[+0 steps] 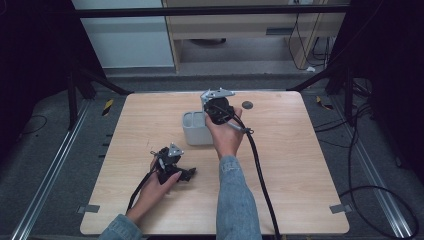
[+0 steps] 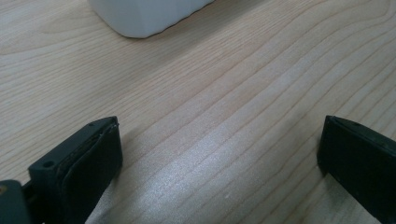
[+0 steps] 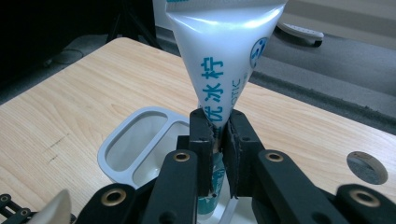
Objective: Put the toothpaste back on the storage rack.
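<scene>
With the right gripper (image 3: 219,140) clamped tight on the toothpaste tube (image 3: 224,56) directly above the grey holder (image 3: 126,144), keep the tube vertical and lower it slowly into a compartment, while the left gripper (image 2: 219,154) rests wide open and empty at seven o'clock.

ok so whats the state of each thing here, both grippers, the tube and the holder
right gripper: shut on the white toothpaste tube, above the holder
white toothpaste tube: clamped, crimped end up
grey two-compartment plastic holder: upright on the table, the two compartments seen are empty
left gripper: open, nothing between its jaws, low over the wooden table
</scene>
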Demonstrator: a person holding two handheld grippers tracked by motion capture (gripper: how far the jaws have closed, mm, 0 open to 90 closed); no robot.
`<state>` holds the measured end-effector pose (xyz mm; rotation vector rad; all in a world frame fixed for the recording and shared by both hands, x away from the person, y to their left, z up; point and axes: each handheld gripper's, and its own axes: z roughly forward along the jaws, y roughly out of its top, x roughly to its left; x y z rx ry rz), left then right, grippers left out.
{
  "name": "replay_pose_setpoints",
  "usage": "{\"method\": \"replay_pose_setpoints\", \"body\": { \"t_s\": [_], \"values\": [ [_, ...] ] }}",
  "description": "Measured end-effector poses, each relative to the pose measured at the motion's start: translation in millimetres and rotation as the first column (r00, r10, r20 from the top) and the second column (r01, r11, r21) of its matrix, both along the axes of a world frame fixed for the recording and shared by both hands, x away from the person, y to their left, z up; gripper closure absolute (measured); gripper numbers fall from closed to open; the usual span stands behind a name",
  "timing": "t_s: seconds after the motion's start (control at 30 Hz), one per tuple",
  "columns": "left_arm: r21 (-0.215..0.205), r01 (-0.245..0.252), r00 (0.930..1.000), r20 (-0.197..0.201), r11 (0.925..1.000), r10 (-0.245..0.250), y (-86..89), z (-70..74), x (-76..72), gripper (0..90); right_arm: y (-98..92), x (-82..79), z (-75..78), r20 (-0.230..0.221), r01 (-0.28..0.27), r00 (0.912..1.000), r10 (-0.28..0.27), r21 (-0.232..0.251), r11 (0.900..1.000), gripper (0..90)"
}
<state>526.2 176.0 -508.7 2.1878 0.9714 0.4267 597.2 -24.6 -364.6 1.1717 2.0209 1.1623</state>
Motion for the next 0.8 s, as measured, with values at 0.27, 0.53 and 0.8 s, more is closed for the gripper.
{"method": "replay_pose_setpoints", "body": {
  "t_s": [0.27, 0.53, 0.8],
  "values": [
    [0.0, 0.001, 1.0, 0.0, 1.0, -0.001, 0.1, 0.0, 0.0, 0.0, 0.0, 3.8, -9.8, -0.026, 0.008, 0.9996, -0.008, -0.001, 1.0, 82.5],
    [0.0, 0.001, 1.0, 0.0, 1.0, -0.001, 0.1, 0.0, 0.0, 0.0, -0.4, 5.2, -16.0, -0.047, 0.013, 0.9988, -0.013, -0.003, 1.0, 82.4],
    [0.0, 0.001, 1.0, 0.0, 1.0, -0.001, 0.1, 0.0, 0.0, 0.0, 0.7, 6.9, -18.9, -0.062, 0.014, 0.9979, -0.015, -0.001, 1.0, 82.4]
  ]
}}
